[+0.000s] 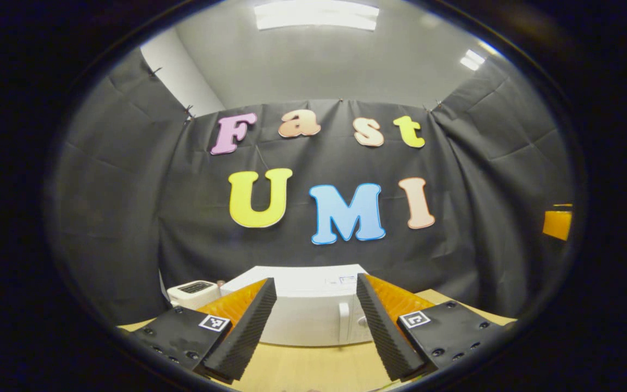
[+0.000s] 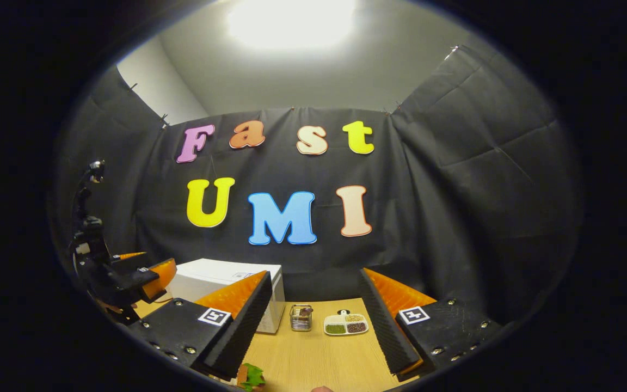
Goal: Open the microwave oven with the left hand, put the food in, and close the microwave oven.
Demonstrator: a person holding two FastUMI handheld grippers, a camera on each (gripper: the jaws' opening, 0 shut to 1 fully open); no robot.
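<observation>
Black cloth walls close in a wooden surface [image 2: 319, 359] under bright ceiling lights. Seen in the left gripper view, the left claw [image 1: 316, 326] is spread wide, holding nothing, and aims straight at the white microwave [image 1: 302, 310], whose door is shut with its handle [image 1: 344, 321] on the right side. A white toaster [image 1: 194, 294] stands just left of the microwave. In the right gripper view, the right claw [image 2: 313, 326] is also spread and empty above the surface. The food [image 2: 252, 377], with green leaves, lies near its left finger at the near edge. Farther off stand a wire basket [image 2: 301, 318] and a divided dish [image 2: 345, 324], right of the microwave.
</observation>
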